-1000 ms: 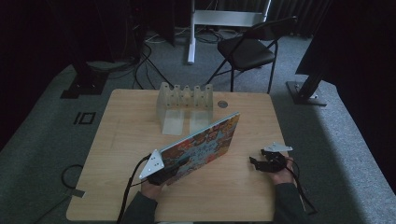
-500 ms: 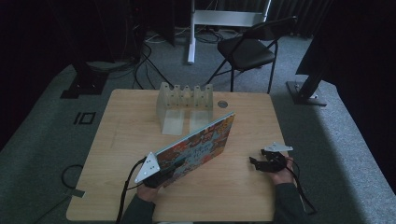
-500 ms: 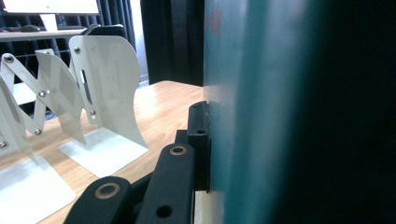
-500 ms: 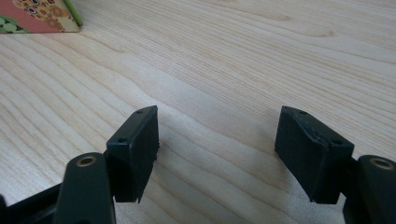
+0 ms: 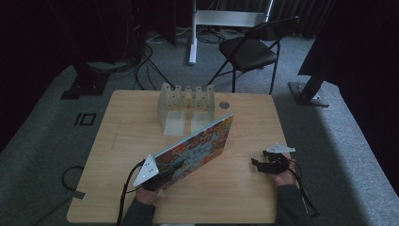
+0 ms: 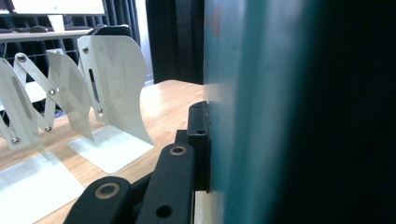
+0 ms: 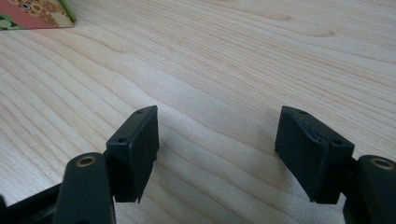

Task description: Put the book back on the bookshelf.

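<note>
My left gripper (image 5: 164,175) is clamped on the near corner of a book (image 5: 197,145) with a busy, colourful cover, holding it tilted up off the wooden table (image 5: 117,141); in the left gripper view one black jaw presses flat against its teal face (image 6: 233,116). The book sits mid-table, just in front of the white folding rack (image 5: 184,101) at the far edge. My right gripper (image 5: 263,165) rests low over bare wood well to the right, jaws spread wide and pinching nothing.

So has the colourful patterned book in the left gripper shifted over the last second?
Yes, slightly: the colourful patterned book has drawn toward the person, away from the white metal rack.
</note>
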The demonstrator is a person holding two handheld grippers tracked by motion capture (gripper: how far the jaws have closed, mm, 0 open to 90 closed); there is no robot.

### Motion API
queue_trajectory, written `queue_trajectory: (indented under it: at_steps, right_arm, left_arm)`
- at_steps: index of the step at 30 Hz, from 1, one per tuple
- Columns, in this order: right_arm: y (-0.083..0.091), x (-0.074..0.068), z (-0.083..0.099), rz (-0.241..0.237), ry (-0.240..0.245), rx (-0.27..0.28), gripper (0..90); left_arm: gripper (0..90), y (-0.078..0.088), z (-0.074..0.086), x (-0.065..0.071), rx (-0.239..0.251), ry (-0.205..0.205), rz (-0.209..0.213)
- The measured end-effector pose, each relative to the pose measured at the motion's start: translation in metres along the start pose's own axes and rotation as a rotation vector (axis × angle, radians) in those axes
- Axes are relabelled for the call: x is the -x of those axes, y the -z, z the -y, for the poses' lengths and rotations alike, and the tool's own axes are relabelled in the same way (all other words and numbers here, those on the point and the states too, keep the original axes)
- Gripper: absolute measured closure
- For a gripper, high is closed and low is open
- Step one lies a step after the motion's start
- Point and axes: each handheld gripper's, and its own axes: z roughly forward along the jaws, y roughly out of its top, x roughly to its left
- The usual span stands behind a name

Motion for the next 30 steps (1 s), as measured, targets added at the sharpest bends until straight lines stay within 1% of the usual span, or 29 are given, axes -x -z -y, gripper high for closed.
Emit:
queue_trajectory:
  at_steps: [15, 22, 30]
  right_arm:
    - [0.0, 0.0, 0.0, -0.001, -0.001, 0.0, 29.9]
    - [0.0, 0.0, 0.0, -0.001, -0.001, 0.0, 29.9]
    - [0.0, 0.0, 0.0, 0.0, -0.001, 0.0, 29.9]
  left_arm:
    - [80.7, 0.009, 0.001, -0.005, -0.003, 0.006, -0.019]
    - [80.7, 0.013, 0.002, -0.007, -0.001, 0.015, -0.033]
    - [80.7, 0.017, 0.002, -0.009, -0.004, 0.013, -0.045]
